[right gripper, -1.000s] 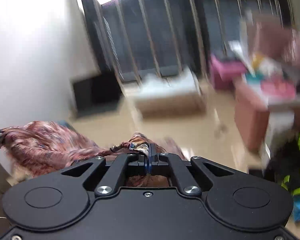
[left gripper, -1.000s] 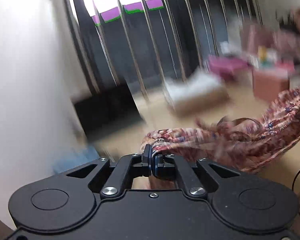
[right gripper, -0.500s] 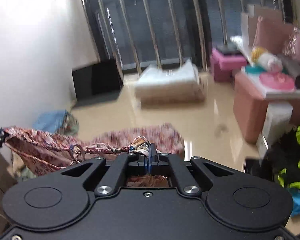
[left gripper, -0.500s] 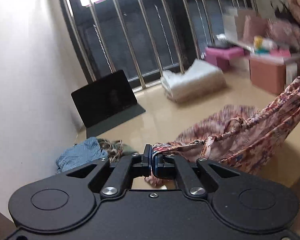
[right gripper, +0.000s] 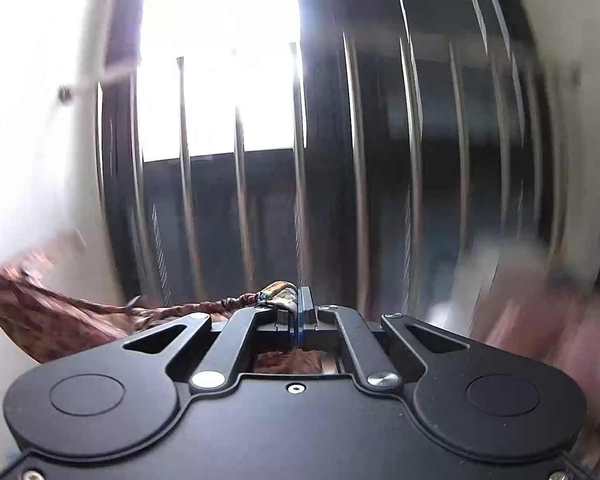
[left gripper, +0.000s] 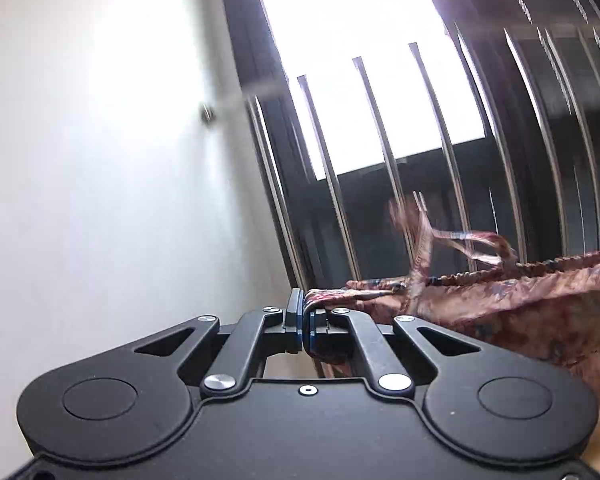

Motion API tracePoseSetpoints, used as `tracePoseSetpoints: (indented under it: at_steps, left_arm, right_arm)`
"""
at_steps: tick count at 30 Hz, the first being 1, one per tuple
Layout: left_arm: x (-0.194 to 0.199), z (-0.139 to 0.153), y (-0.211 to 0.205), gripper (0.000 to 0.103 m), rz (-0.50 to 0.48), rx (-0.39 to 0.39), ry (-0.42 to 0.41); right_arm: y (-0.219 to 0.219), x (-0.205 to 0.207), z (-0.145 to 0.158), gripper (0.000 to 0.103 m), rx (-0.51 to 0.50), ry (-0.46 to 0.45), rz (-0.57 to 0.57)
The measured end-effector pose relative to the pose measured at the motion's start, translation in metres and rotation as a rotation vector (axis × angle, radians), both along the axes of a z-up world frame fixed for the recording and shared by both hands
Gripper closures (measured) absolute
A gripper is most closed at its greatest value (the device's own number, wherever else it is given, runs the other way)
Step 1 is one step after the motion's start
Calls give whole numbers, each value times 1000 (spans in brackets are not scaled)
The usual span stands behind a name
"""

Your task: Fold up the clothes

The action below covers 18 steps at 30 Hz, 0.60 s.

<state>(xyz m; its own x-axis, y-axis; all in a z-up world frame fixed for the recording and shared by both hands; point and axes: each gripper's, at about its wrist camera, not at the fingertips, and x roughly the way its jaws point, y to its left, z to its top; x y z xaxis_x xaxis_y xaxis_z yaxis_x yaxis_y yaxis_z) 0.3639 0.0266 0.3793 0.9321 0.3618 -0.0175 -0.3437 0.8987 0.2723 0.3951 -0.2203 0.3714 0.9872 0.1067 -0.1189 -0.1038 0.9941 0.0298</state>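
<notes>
Both grippers, the left gripper and the right gripper, are clamped on the patterned garment, now lifted from the floor and stretched between them before the window bars, ready for folding.

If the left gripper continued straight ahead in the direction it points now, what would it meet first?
Probably the metal window bars. The left gripper, shut on the edge of the red patterned garment, points at them. Nothing else shows in that line, though the picture is blurred and depth is unclear.
</notes>
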Motion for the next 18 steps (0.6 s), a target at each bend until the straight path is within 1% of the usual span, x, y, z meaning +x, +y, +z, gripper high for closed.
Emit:
tracePoseSetpoints:
  at_steps: [1, 2, 4, 6, 8, 9, 11, 12, 15, 17, 18]
  left_arm:
    - [-8, 3, 0, 99, -16, 15, -5]
    - [-15, 5, 0, 99, -32, 32, -7]
    - [-25, -7, -1, 98, -56, 75, 19]
    - [-32, -34, -6, 98, -70, 127, 77]
    - [-39, -73, -12, 98, -84, 180, 149]
    - [-43, -96, -16, 98, -95, 207, 188]
    - [-58, -160, -21, 96, -127, 263, 287]
    - [-64, -195, -24, 96, -147, 287, 339]
    - [-92, -311, -29, 96, -212, 340, 518]
    - [-110, -364, -31, 96, -239, 326, 595]
    - [-119, -389, -33, 96, -251, 316, 631]
  right_arm:
    - [0, -7, 13, 102, -21, -35, -10]
    - [-3, -13, 17, 102, -32, -49, -14]
    - [-8, -22, 13, 102, -56, -63, -10]
    - [-12, -26, -9, 101, -73, -32, 3]
    - [-15, -31, -39, 101, -87, 15, 20]
    - [-18, -34, -62, 101, -95, 47, 31]
    - [-18, -42, -109, 101, -105, 123, 56]
    - [-21, -46, -142, 101, -103, 174, 71]
    - [-32, -68, -254, 100, -118, 338, 103]
    - [-37, -83, -323, 100, -108, 448, 108]
    - [-41, -91, -353, 100, -87, 505, 105]
